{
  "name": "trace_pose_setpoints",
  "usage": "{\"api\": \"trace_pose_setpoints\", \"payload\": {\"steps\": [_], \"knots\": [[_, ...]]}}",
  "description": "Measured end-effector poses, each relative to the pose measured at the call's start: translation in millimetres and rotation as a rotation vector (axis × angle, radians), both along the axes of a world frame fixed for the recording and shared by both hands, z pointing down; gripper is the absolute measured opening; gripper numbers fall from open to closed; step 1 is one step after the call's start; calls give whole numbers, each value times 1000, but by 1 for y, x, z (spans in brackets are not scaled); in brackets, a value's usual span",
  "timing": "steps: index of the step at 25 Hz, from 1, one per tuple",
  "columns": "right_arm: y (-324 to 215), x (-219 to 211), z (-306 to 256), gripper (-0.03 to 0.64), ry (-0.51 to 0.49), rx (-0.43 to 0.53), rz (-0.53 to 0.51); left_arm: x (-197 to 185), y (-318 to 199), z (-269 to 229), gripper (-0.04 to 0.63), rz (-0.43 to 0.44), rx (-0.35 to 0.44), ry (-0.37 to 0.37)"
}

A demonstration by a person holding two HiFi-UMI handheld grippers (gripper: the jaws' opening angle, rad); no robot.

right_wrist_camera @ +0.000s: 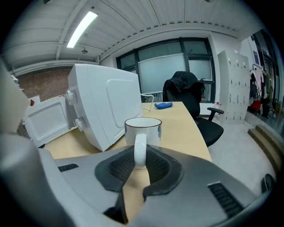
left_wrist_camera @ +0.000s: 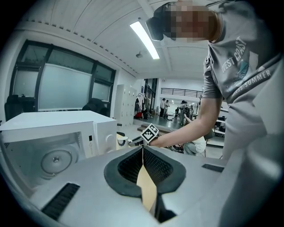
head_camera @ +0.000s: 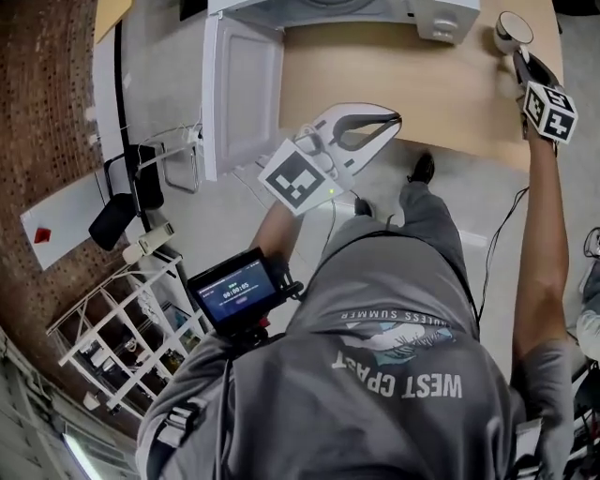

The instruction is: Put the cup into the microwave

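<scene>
The white cup [head_camera: 514, 28] with a dark rim stands upright on the tan table [head_camera: 422, 84] at the far right, beside the white microwave [head_camera: 441, 19]. In the right gripper view the cup [right_wrist_camera: 143, 127] has its handle turned toward me. My right gripper [right_wrist_camera: 140, 153] is shut on that handle, with the pads touching it on both sides. The microwave's door [head_camera: 242, 94] hangs wide open at the left. My left gripper [head_camera: 396, 119] hovers at the table's front edge, shut with nothing in it. It [left_wrist_camera: 143, 148] faces the open microwave cavity [left_wrist_camera: 55, 159].
A blue object [right_wrist_camera: 163, 105] lies on the far end of the table, with a black office chair [right_wrist_camera: 188, 95] beside it. On the floor at the left stand a white wire rack [head_camera: 122, 337] and dark equipment [head_camera: 127, 202]. A cable [head_camera: 502, 234] runs down from the table's right side.
</scene>
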State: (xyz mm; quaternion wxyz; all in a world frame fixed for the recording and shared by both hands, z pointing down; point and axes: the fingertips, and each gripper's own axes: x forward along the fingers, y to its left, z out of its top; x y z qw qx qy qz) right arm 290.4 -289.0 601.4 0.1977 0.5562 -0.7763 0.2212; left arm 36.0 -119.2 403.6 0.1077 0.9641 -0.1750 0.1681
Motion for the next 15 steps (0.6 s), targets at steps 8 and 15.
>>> {"api": "trace_pose_setpoints", "payload": {"steps": [8,15], "knots": [[20,-5,-34,69,-31,47,0,2,-1,-8,23,20,42,16],[50,-10,-58,69,-74,87,13,1,1,-16,22,20,87,39]]}}
